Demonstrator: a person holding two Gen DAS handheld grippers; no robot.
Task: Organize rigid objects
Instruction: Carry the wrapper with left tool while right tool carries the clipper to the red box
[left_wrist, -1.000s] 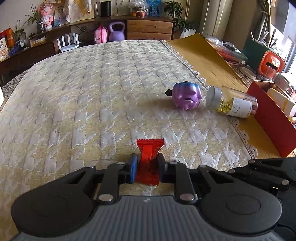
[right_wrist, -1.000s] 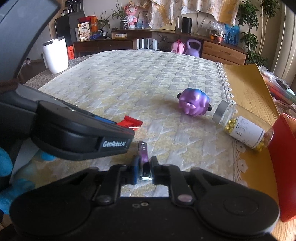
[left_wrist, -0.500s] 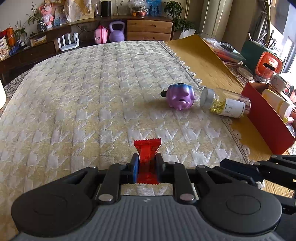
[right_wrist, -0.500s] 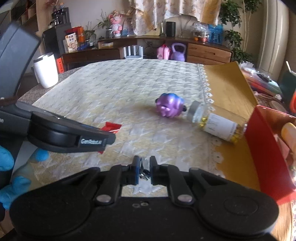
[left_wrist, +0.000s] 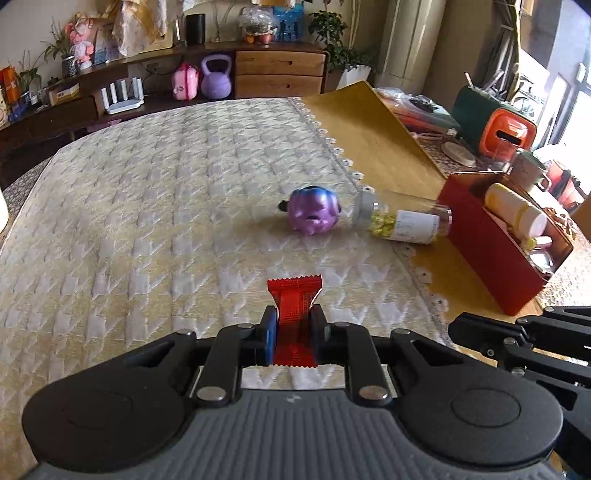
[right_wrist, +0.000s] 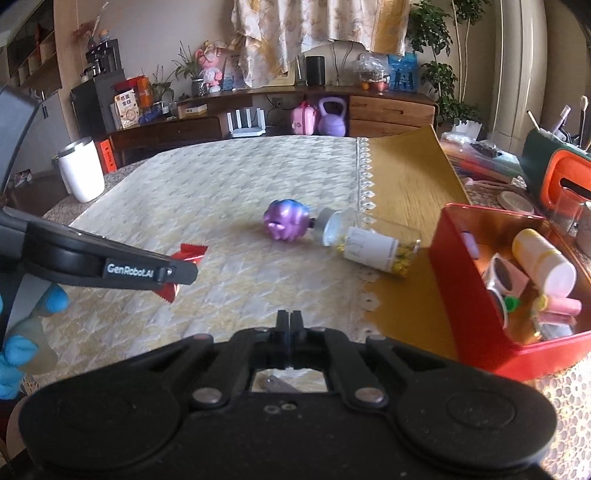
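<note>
The left gripper (left_wrist: 293, 326) is clamped on a red snack packet (left_wrist: 294, 314), its 2 pads pressing the wrapper's sides while the crimped top edge sticks out ahead of the fingertips; in the right wrist view the same packet (right_wrist: 184, 264) hangs in that gripper above the quilted cream-and-yellow cloth (left_wrist: 147, 206). The right gripper (right_wrist: 290, 325) has its 2 jaws pressed fully together; a small dark thing shows through the opening behind them, but the view is too dim to tell whether anything is pinched. On the cloth, near its lace edge, a shiny purple pig figure (left_wrist: 313, 214) lies just beside a clear jar (left_wrist: 402, 221) tipped on its side, with a grey cap, a white label and yellow pieces inside; the jar's cap end points toward the pig. To the right of the jar, on the tan mat (left_wrist: 376, 140), stands an open red tin box (right_wrist: 476, 295) holding a yellow-and-white bottle (right_wrist: 543, 258), a small cup and a few other small items. A blue-gloved hand (right_wrist: 22, 332) holds the left gripper's handle at the frame's left edge.
</note>
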